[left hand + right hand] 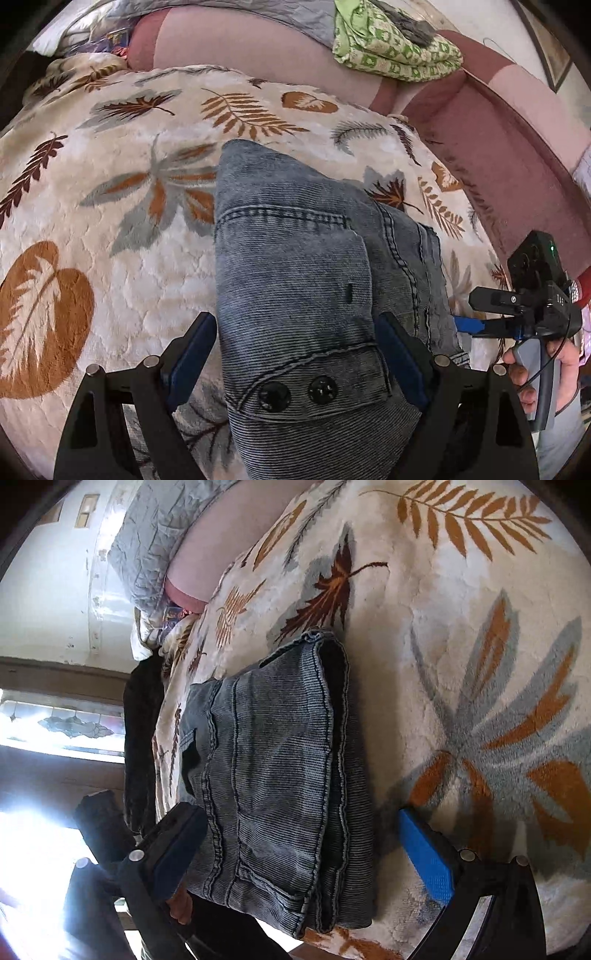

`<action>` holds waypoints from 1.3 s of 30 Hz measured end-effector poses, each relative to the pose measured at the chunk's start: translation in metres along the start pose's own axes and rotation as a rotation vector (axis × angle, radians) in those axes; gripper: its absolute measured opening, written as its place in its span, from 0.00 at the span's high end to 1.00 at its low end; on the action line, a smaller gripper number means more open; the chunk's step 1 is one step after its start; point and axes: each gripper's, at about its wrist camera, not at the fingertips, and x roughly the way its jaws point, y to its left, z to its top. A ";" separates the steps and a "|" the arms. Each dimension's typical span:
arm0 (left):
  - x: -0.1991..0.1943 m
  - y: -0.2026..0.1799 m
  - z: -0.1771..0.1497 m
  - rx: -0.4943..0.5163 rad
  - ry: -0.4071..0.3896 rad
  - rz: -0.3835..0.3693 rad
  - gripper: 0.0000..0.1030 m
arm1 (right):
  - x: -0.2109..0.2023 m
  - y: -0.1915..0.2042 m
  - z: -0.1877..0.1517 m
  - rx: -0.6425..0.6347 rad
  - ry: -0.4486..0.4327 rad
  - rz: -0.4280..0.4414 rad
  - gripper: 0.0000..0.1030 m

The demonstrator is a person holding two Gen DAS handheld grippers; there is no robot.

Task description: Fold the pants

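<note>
Under my fingers is a bed spread with a cream plush blanket [122,280] printed with brown, orange and grey leaves. The folded grey-blue denim pants [295,280] lie directly on it, running between my left fingers and on ahead of them. Far beyond my fingertips, a green patterned cloth [391,48] sits on the pink bedding [251,48].

The folded pants [295,280] lie on the blanket [110,221], which covers the sofa seat [517,155]. The left gripper [295,354] straddles the waistband end of the pants, one finger on each side; the right gripper [476,325] sits just beside the pants' right edge. Behind the blanket, a folded cloth [391,48] rests on the sofa back.
</note>
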 end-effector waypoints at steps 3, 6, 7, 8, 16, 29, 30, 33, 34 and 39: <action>0.002 -0.004 -0.001 0.024 0.001 0.009 0.14 | 0.002 0.002 0.001 0.005 0.007 -0.013 0.00; 0.005 -0.004 -0.001 0.011 0.008 -0.014 0.14 | 0.006 0.007 0.006 0.029 0.025 -0.043 0.00; 0.006 -0.002 0.000 -0.009 0.012 -0.036 0.14 | 0.009 0.012 0.006 0.010 0.033 -0.069 0.00; 0.007 0.001 0.001 -0.034 0.011 -0.046 0.14 | 0.013 0.019 0.005 -0.016 0.035 -0.105 0.01; 0.000 -0.007 -0.002 0.019 -0.009 0.067 0.59 | 0.033 0.058 -0.012 -0.174 0.033 -0.250 0.61; -0.090 -0.044 0.041 0.234 -0.377 0.258 0.73 | -0.012 0.160 -0.002 -0.433 -0.205 -0.163 0.76; -0.094 -0.041 0.048 0.235 -0.402 0.262 0.73 | -0.012 0.167 0.005 -0.454 -0.223 -0.154 0.76; -0.086 -0.021 0.071 0.183 -0.402 0.270 0.69 | 0.005 0.178 0.031 -0.484 -0.230 -0.152 0.75; -0.075 -0.009 0.076 0.147 -0.383 0.261 0.65 | 0.015 0.174 0.039 -0.474 -0.220 -0.148 0.72; 0.010 0.039 0.065 0.047 -0.114 0.288 0.26 | 0.085 0.116 0.068 -0.349 -0.086 -0.311 0.36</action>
